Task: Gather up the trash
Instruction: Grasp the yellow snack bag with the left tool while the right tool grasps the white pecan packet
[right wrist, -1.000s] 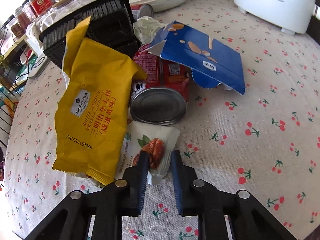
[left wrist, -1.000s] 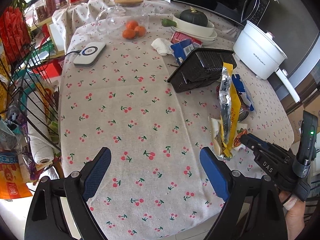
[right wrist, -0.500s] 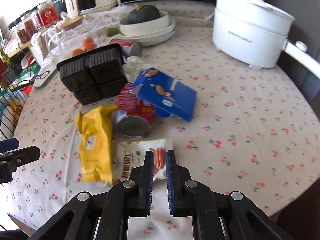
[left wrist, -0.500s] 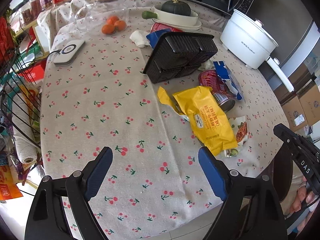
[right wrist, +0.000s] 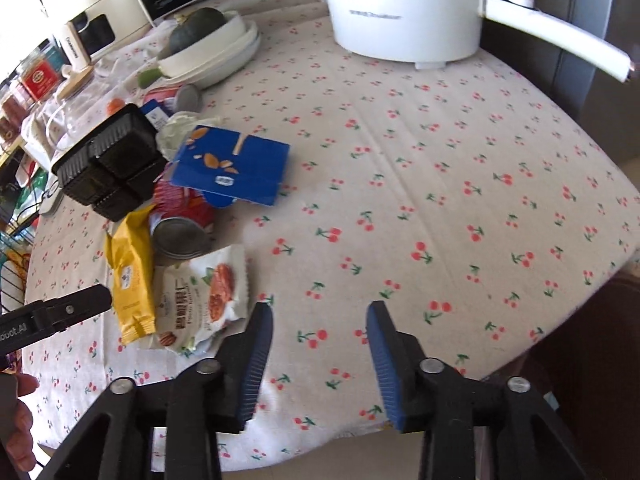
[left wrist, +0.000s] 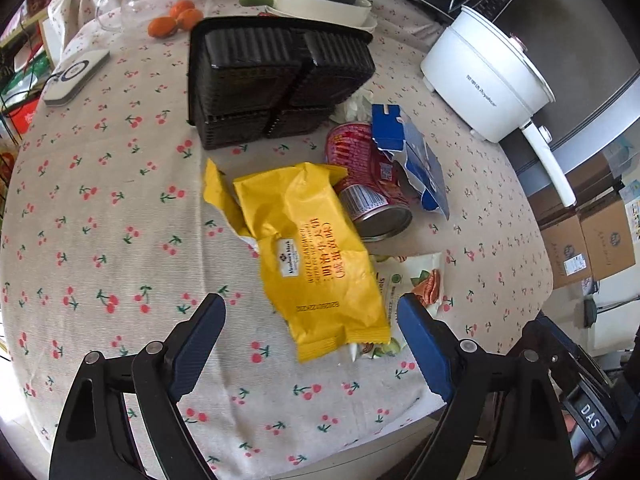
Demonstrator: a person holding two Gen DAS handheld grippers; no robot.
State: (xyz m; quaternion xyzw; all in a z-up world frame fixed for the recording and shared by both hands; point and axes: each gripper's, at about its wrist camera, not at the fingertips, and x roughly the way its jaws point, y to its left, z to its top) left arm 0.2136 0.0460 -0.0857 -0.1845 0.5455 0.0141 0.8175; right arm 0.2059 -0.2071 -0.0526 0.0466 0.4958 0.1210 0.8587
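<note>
Meanwhile we held our left gripper wide open above the near end of the yellow biscuit wrapper, gripping nothing. Our right gripper was opening over bare cherry-print tablecloth, nothing between its jaws, with the white pecan packet lying just beside its left finger. That packet lay partly under the yellow wrapper, touching the tipped red can, which the torn blue carton leaned on.
</note>
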